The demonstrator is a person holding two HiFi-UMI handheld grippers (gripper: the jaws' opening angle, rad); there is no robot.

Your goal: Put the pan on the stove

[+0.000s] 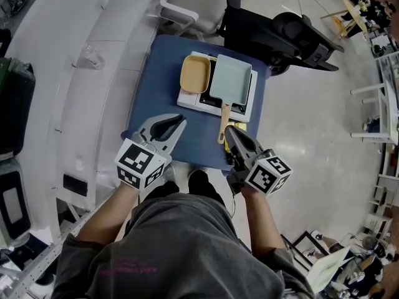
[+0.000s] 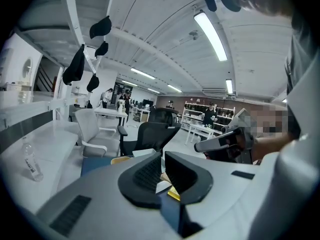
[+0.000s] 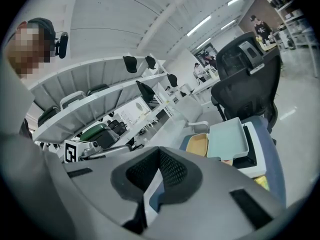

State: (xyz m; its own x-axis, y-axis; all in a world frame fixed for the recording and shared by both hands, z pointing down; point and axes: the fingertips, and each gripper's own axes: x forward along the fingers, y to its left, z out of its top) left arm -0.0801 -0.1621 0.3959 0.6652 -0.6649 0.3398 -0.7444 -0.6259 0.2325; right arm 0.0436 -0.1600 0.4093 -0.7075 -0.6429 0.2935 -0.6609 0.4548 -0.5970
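Grey shirt fabric (image 1: 181,242) fills the nearest part of the head view, and both forearms extend forward from it.

Left gripper (image 1: 181,120): positioned over the near left edge of the blue table (image 1: 156,86). Its jaws are drawn almost together, with only a narrow slit between the pads and nothing between them.

Right gripper (image 1: 227,130): positioned over the near right edge of the same table. Its jaws are clenched with the tips meeting, and it is empty. In the head view the tips appear just beside the end of the wooden handle (image 1: 222,120); contact cannot be confirmed. A small yellow object (image 1: 241,127) lies next to that gripper, partly hidden and not identifiable.

Pan (image 1: 230,78): pale green and rectangular. It rests flat on the black top of the white portable stove (image 1: 198,104), on the right half, with its handle pointing toward the person.

Yellow square dish (image 1: 194,75): sits on the left half of the stove, just beside the pan.

Beyond the table stand a black office chair (image 1: 293,33) and a white chair (image 1: 193,2). A clear bottle (image 1: 87,58) lies on the white counter to the left.
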